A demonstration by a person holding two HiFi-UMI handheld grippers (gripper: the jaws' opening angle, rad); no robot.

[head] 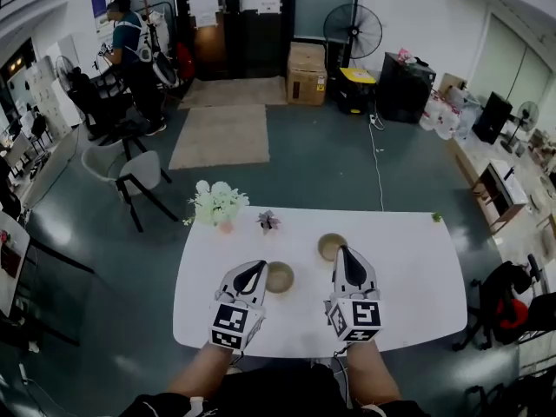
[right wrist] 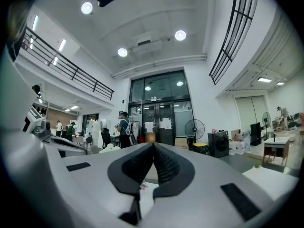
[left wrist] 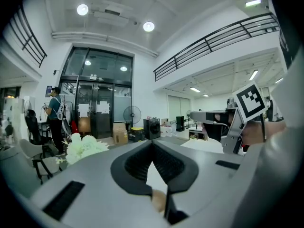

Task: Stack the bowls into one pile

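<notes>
Two tan bowls stand apart on the white table [head: 408,294]. One bowl [head: 280,277] is near the middle. The other bowl [head: 329,247] is farther back and to the right. My left gripper [head: 258,267] hovers just left of the nearer bowl, its jaws meeting at the tip [left wrist: 152,143] with nothing held. My right gripper [head: 341,250] is at the right rim of the farther bowl and partly covers it; its jaws [right wrist: 153,145] are shut and empty. In the left gripper view a tan patch [left wrist: 158,202] shows through the gap beneath the tips.
A bunch of white flowers [head: 217,202] and a small potted plant [head: 268,221] stand at the table's far left edge. A tiny green plant [head: 437,217] is at the far right corner. Chairs [head: 130,172] stand left of the table, and a person [head: 129,37] is far off.
</notes>
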